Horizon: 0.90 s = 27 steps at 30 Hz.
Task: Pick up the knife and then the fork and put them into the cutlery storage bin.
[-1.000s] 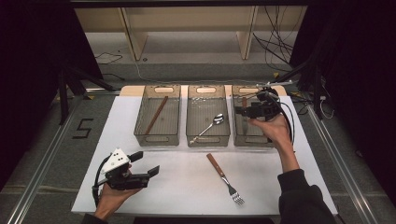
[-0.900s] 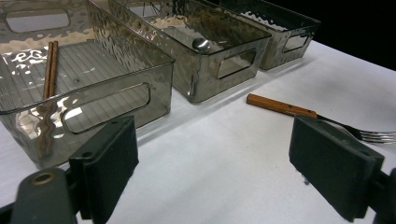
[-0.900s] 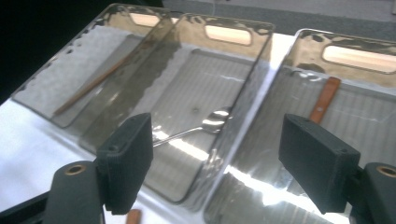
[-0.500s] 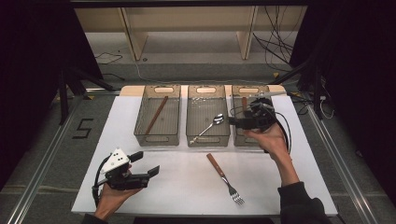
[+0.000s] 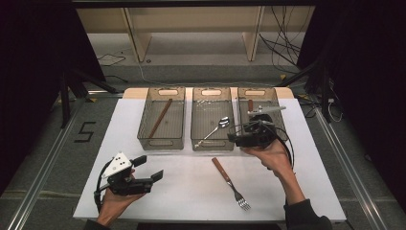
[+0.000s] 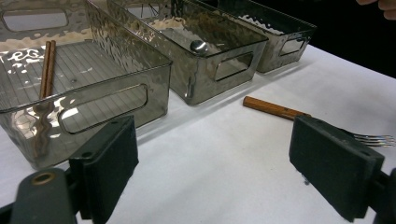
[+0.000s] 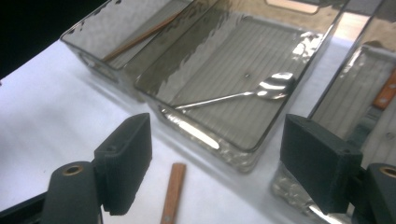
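— Near the table's front edge, what's your left gripper (image 5: 147, 171) holding?
— Nothing; jaws wide apart.
— Your right gripper (image 7: 215, 158)?
— Gaping, empty, above the fork (image 5: 231, 183) mid-table, by the middle tray (image 5: 211, 143).

Fork (image 5: 230, 184) lies before three bins; spoon (image 5: 214, 129) in the middle bin (image 5: 212, 142).

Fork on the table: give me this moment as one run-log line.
fork: flat on table, ungripped | right gripper: open, empty, above fork handle, near middle bin | left gripper: open, empty | spoon: in middle bin
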Each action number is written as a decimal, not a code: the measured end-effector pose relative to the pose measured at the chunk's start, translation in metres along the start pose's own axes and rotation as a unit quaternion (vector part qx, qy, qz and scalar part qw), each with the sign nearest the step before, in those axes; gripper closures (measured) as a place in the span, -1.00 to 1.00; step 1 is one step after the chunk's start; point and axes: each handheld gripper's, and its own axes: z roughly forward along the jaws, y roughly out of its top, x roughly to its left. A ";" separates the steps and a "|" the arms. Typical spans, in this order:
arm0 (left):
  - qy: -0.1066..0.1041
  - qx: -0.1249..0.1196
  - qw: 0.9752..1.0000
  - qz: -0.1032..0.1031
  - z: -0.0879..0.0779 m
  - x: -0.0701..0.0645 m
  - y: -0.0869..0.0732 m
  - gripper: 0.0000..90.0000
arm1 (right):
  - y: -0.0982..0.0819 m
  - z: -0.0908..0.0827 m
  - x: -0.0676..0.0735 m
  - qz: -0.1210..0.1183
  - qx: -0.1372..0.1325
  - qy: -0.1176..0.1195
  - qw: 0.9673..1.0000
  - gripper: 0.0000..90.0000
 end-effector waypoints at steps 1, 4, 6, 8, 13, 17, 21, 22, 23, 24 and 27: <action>0.000 0.000 1.000 0.000 0.000 0.000 0.000 -0.67 | -0.003 0.001 0.001 -0.001 0.002 0.002 1.000 -0.43; 0.002 -0.002 1.000 -0.004 0.000 0.000 0.000 -0.67 | -0.010 0.003 0.005 -0.001 0.006 0.008 1.000 -0.43; 0.002 -0.002 1.000 -0.004 0.000 0.000 0.000 -0.67 | -0.014 0.005 0.008 -0.004 0.011 0.010 1.000 -0.43; 0.002 0.000 1.000 -0.001 -0.001 0.000 0.000 -0.67 | -0.016 0.006 0.010 -0.007 0.016 0.012 1.000 -0.43; 0.003 0.002 1.000 0.000 0.000 0.001 -0.001 -0.67 | -0.020 0.010 0.018 -0.017 0.028 0.020 0.999 -0.44; 0.004 0.002 1.000 0.000 -0.001 0.001 -0.001 -0.67 | -0.025 0.016 0.025 -0.027 0.047 0.026 0.998 -0.44; 0.003 0.001 1.000 0.000 -0.001 0.001 -0.001 -0.67 | -0.030 0.022 0.030 -0.033 0.065 0.029 0.997 -0.44; 0.003 0.002 1.000 0.000 -0.001 0.001 -0.001 -0.67 | -0.031 0.024 0.032 -0.034 0.066 0.031 0.997 -0.44; 0.003 0.001 1.000 0.000 -0.001 0.001 -0.001 -0.67 | -0.032 0.024 0.033 -0.034 0.070 0.032 0.996 -0.44; 0.003 0.001 1.000 0.000 -0.001 0.001 -0.001 -0.67 | -0.033 0.025 0.034 -0.037 0.072 0.032 0.996 -0.44; 0.002 0.001 1.000 0.000 -0.001 0.001 -0.001 -0.67 | -0.035 0.028 0.037 -0.039 0.081 0.034 0.995 -0.44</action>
